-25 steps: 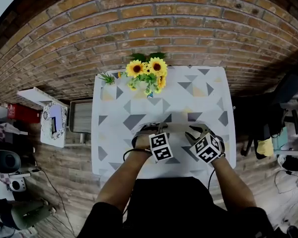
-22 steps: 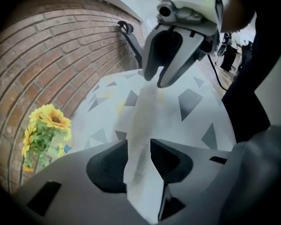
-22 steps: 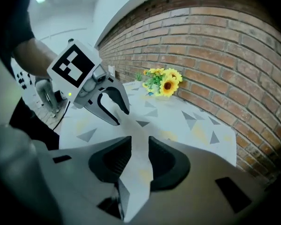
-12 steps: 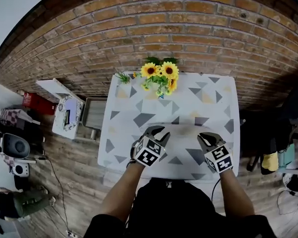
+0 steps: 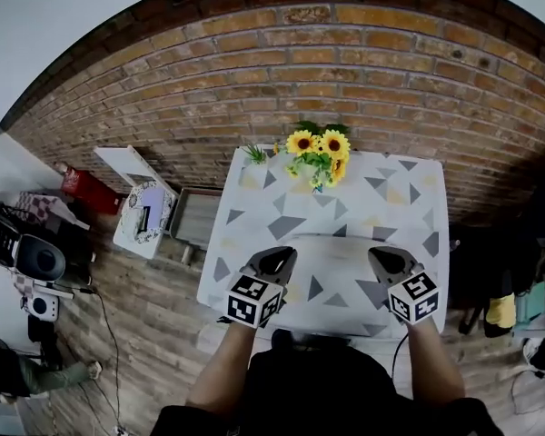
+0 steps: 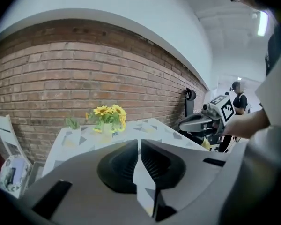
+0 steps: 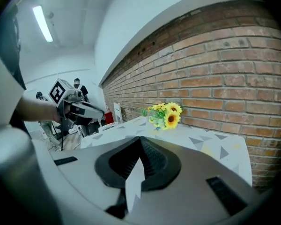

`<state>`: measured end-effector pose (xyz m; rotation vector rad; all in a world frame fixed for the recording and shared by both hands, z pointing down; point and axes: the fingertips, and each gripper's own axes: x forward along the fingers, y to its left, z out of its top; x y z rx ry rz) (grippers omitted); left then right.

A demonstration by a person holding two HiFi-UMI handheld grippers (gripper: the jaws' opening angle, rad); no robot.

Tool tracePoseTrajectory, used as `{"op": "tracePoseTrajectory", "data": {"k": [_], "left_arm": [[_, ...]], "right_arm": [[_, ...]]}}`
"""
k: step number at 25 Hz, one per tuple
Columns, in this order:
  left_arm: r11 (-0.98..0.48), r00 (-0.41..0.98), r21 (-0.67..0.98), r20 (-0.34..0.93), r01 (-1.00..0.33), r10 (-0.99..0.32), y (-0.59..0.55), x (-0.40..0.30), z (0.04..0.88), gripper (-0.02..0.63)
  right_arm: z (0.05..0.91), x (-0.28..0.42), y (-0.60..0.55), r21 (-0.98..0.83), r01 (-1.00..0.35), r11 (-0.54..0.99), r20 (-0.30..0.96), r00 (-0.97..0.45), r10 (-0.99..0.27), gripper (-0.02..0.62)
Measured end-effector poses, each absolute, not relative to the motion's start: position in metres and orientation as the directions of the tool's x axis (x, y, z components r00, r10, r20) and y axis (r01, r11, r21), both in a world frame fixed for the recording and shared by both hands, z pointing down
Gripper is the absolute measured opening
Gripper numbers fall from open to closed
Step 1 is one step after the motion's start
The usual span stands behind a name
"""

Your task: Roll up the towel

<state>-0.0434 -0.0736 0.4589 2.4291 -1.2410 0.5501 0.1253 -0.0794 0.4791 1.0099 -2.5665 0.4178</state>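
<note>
Both tools were on it! The left gripper [image 5: 274, 262] had just been closing and sat pressed together on a strip of the towel [image 5: 336, 203], the white cloth with grey and yellow triangles. Its own view showed that strip hanging out from between the pads. The right gripper [image 5: 388, 260] had just been closing too, and it pinched its own strip of the same hem (a thin bite, by the look of it). The rest of the towel lay spread flat ahead of both tools, with what looked like a shallow fold standing between them.

The step in hand looked like the first turn of the roll. Done well, that meant keeping the two tools level with each other and the hem taut between them. They would then carry it forward and tuck it down tight, since a loose or crooked first turn would probably give a slack roll.

For room, there was a good run of open cloth straight ahead of the jaws. The sunflowers [image 5: 320, 148] and a small pot [image 5: 253, 157] stood at the far edge, with the brick wall [image 5: 345, 62] beyond, so the roll would likely need to stop short of them. The cloth's side edges ran just outside each tool, leaving little sideways room.
</note>
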Motion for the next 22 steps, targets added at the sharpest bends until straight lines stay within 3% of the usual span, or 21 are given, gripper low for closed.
{"op": "tracePoseTrajectory", "data": {"k": [4, 13, 22], "left_arm": [[-0.566, 0.539, 0.082, 0.44, -0.82, -0.718, -0.067, -0.066, 0.445, 0.023], [-0.557, 0.59, 0.202, 0.349, -0.806, -0.728, -0.046, -0.146, 0.427, 0.02], [-0.656, 0.671, 0.156, 0.26, -0.738, -0.694, -0.028, -0.166, 0.399, 0.018]], "right_arm": [[0.455, 0.09, -0.06, -0.132, -0.679, 0.722, 0.401, -0.703, -0.588, 0.017], [0.427, 0.002, -0.022, -0.139, -0.757, 0.638, 0.386, -0.635, -0.669, 0.017], [0.401, -0.009, 0.001, -0.167, -0.819, 0.549, 0.341, -0.57, -0.747, 0.017]]}}
